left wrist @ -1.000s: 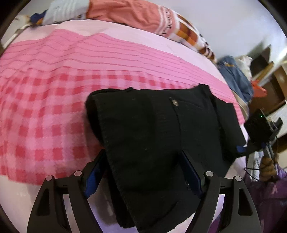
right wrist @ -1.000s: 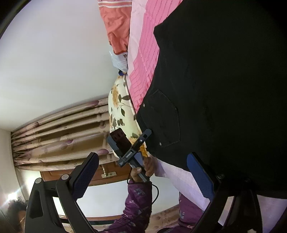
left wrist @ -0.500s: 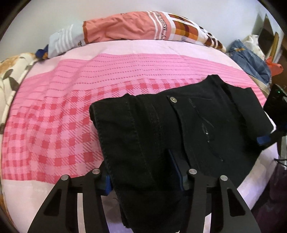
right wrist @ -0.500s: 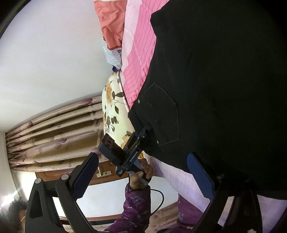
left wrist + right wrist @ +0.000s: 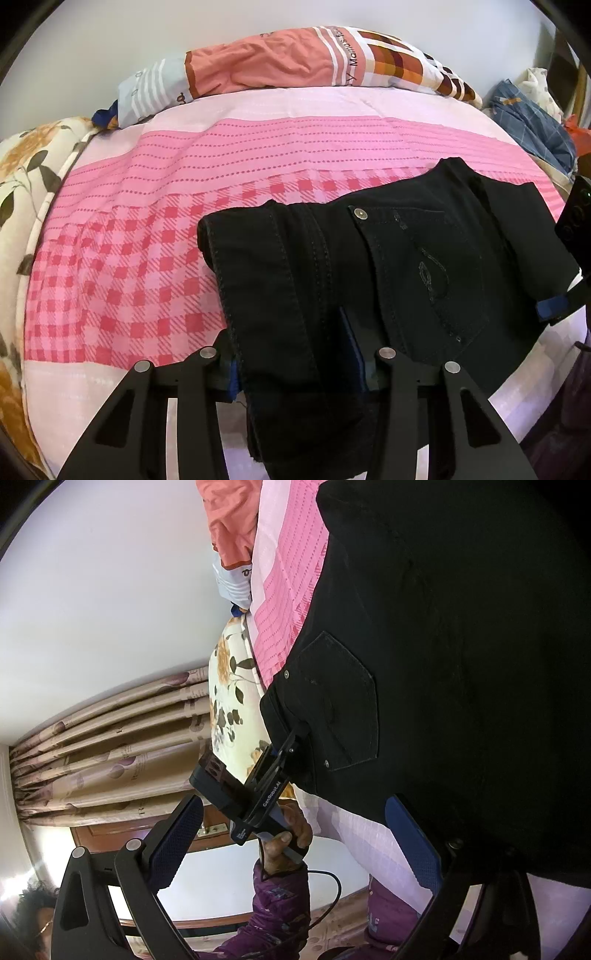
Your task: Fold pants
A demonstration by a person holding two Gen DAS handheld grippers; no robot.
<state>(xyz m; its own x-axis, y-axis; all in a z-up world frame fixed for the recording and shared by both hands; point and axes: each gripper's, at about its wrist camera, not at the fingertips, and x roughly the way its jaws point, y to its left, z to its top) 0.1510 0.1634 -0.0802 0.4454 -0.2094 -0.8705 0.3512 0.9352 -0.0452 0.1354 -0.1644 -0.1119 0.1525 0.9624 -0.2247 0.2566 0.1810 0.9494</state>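
Black pants (image 5: pixel 406 258) lie folded on a pink checked bedsheet (image 5: pixel 129 258), a back pocket facing up. My left gripper (image 5: pixel 291 354) points steeply down at their near edge. Its jaws are closing, and a thick fold of the pants fills the gap between the blue pads. From the right wrist view, the left gripper (image 5: pixel 293 740) bites the pants (image 5: pixel 461 646) at the corner beside the pocket, held by a hand (image 5: pixel 288 834) in a purple sleeve. My right gripper (image 5: pixel 293 801) is open, with its right finger (image 5: pixel 413 842) against the pants' lower edge and nothing between the jaws.
An orange and white patterned pillow (image 5: pixel 288 62) lies along the far side of the bed. A floral quilt (image 5: pixel 22 177) hangs at the left edge. Blue clothes (image 5: pixel 532 114) are piled at the far right. Curtains (image 5: pixel 110 738) and a wooden door stand behind.
The left gripper's jaws have narrowed onto the pants' near edge, and it has tipped so more of the bed shows. The right gripper stays open and nearly still.
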